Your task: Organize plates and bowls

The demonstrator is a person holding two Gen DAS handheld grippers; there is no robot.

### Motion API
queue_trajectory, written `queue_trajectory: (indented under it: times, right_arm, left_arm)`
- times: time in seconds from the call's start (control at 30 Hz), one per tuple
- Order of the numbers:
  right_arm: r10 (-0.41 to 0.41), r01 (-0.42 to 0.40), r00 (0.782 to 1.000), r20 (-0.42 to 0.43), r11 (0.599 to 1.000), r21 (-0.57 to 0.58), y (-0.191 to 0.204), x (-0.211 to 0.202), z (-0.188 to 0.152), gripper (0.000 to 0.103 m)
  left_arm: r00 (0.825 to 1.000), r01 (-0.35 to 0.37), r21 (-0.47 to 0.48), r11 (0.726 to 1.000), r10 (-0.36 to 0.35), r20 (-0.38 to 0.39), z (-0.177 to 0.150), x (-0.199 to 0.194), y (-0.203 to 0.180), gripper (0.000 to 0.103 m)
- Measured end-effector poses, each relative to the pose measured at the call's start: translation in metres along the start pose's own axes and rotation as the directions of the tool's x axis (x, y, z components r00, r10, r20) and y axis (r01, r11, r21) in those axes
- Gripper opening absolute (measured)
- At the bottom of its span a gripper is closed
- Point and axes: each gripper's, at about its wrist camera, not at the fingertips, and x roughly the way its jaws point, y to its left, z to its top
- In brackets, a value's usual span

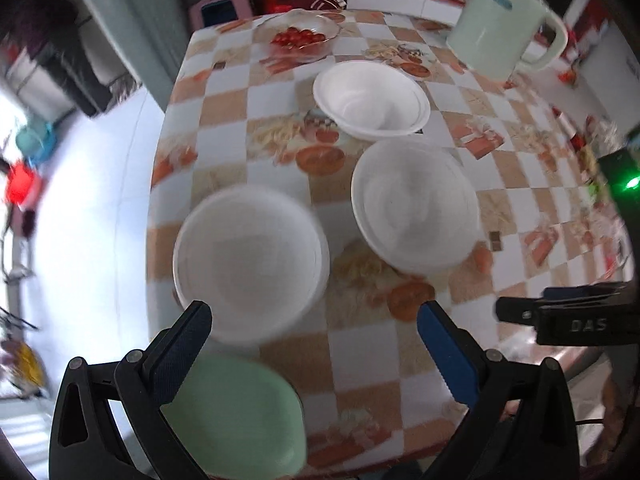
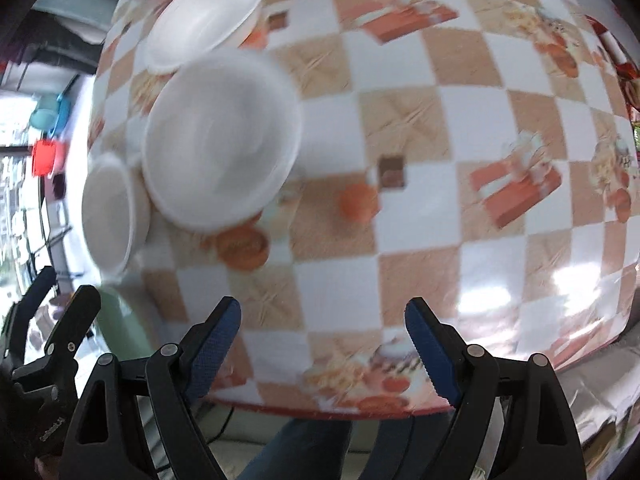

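Approach step, nothing gripped: left gripper and right gripper both spread wide and empty over the table — three white bowls stand unstacked beside a green plate, so next, close on one bowl's rim.

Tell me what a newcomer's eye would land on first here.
Three white bowls on the checkered tablecloth: nearest bowl ahead of the open left claw, middle bowl, far bowl. A green plate sits at the near edge; a mint pitcher stands far right.
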Motion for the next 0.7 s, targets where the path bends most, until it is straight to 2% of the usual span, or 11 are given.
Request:
queue_trajectory:
  times: [0.1,0.4,0.5,0.7]
  right_arm:
    - [-0.001,0.001,1.0,0.014,1.0,0.011,-0.003,0.003,0.018,0.085]
    - [-0.017,0.017,1.0,0.015,1.0,0.001,0.004,0.019,0.062,0.085]
    - [-0.06,0.061,0.998,0.017,0.998,-0.016,0.009,0.029,0.071,0.085]
    - [-0.092,0.092,0.996,0.008,0.996,-0.017,0.01,0.045,0.086,0.085]
  left_arm:
    - [0.998,-0.066,0.056,0.996,0.066,-0.007,0.022,0.011,-0.009,0.103]
    - [0.987,-0.15,0.132,0.98,0.157,-0.043,0.07,0.05,-0.03,0.103]
    - [0.979,-0.188,0.169,0.967,0.198,-0.043,0.081,0.063,-0.036,0.103]
    - [0.975,-0.169,0.161,0.972,0.189,-0.113,0.095,0.092,-0.037,0.102]
